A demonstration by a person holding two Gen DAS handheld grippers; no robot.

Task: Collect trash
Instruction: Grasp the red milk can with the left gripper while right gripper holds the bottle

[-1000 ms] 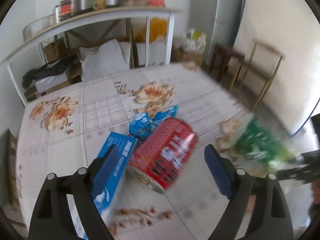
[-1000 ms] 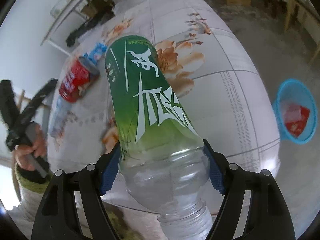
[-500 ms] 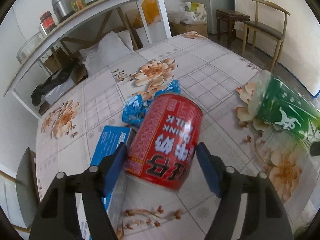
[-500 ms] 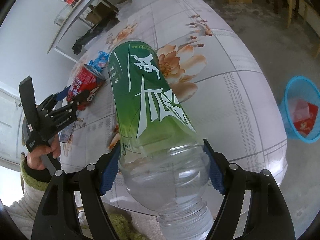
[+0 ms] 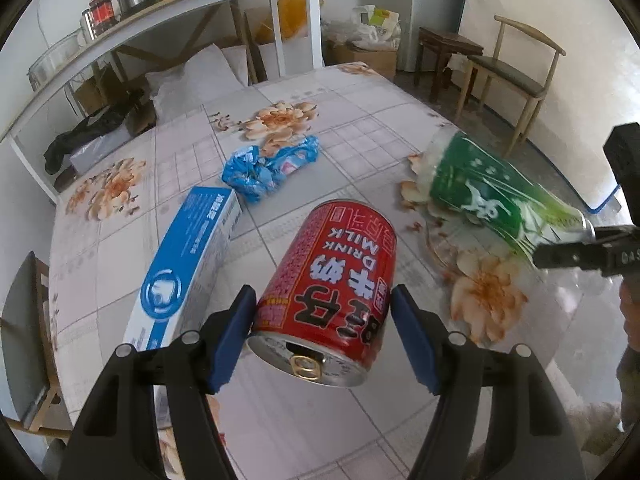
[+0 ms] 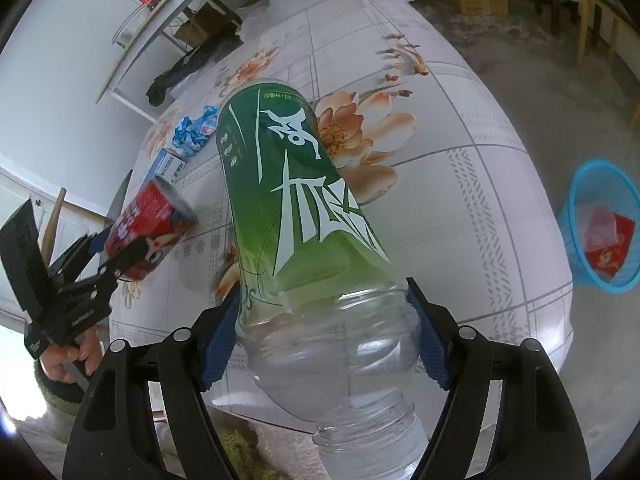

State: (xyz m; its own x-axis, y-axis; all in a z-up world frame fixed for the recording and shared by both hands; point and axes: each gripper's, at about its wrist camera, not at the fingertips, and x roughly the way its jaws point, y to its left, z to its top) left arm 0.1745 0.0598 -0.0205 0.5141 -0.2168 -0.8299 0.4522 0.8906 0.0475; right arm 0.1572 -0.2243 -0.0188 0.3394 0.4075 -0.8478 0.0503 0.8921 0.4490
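Note:
My left gripper [image 5: 322,338] is shut on a red milk drink can [image 5: 332,288], its opened top toward the camera, lifted off the floral table [image 5: 360,120]. The same can [image 6: 148,228] shows at left in the right wrist view, held by the left gripper [image 6: 100,256]. My right gripper [image 6: 320,340] is shut on a clear plastic bottle with a green label [image 6: 288,216], neck toward the camera, above the table's edge. That bottle [image 5: 492,192] appears at right in the left wrist view. A blue toothpaste box [image 5: 188,268] and a crumpled blue wrapper [image 5: 268,168] lie on the table.
A blue waste basket [image 6: 600,228] with red paper inside stands on the floor right of the table. A white shelf [image 5: 160,12] with jars and a pot runs behind the table. A wooden chair [image 5: 516,68] and a stool [image 5: 444,52] stand at the far right.
My left gripper closed on the red can and lifted it toward the camera, away from the box and wrapper. My right gripper kept holding the bottle almost still.

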